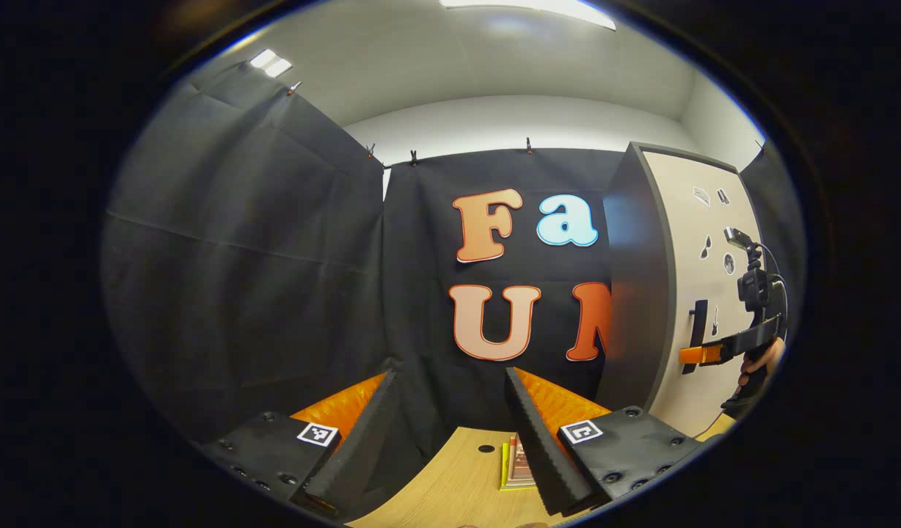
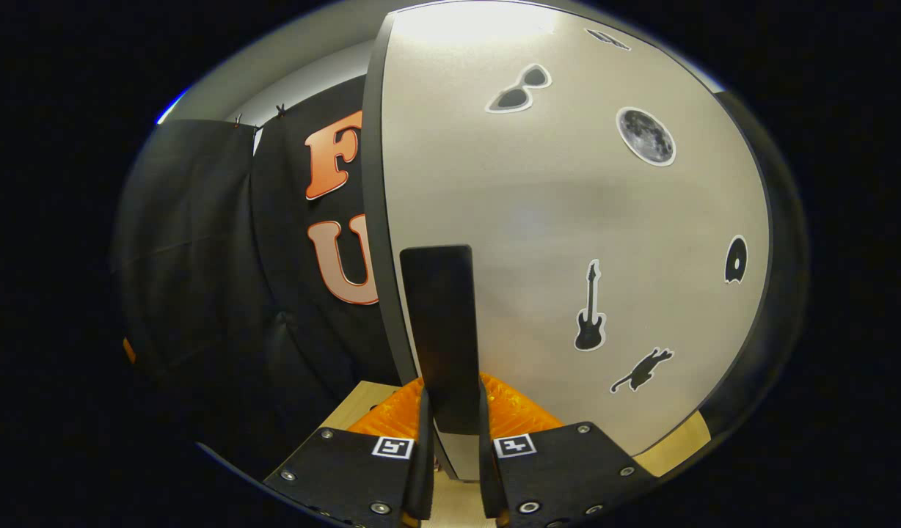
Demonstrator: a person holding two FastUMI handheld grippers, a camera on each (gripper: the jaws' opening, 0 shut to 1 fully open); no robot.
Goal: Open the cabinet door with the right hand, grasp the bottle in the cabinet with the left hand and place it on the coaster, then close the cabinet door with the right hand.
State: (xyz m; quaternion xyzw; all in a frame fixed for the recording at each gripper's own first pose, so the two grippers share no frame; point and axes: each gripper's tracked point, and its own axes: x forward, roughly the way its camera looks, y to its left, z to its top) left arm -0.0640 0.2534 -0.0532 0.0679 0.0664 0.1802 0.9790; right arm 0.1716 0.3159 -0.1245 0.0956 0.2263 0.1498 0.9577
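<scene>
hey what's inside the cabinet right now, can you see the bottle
No. The cabinet door is shut, so the inside is covered and no bottle can be seen. The right gripper is closed on the door handle, ready to pull.

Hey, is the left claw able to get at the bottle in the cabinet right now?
Probably not yet. The cabinet door looks shut, with the right claw closed on its handle. The left claw hangs open off to the side over the table, facing the booth wall.

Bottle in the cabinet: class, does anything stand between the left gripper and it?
Yes. The closed cabinet door blocks it. The right gripper is shut on the handle; the left gripper waits open.
</scene>
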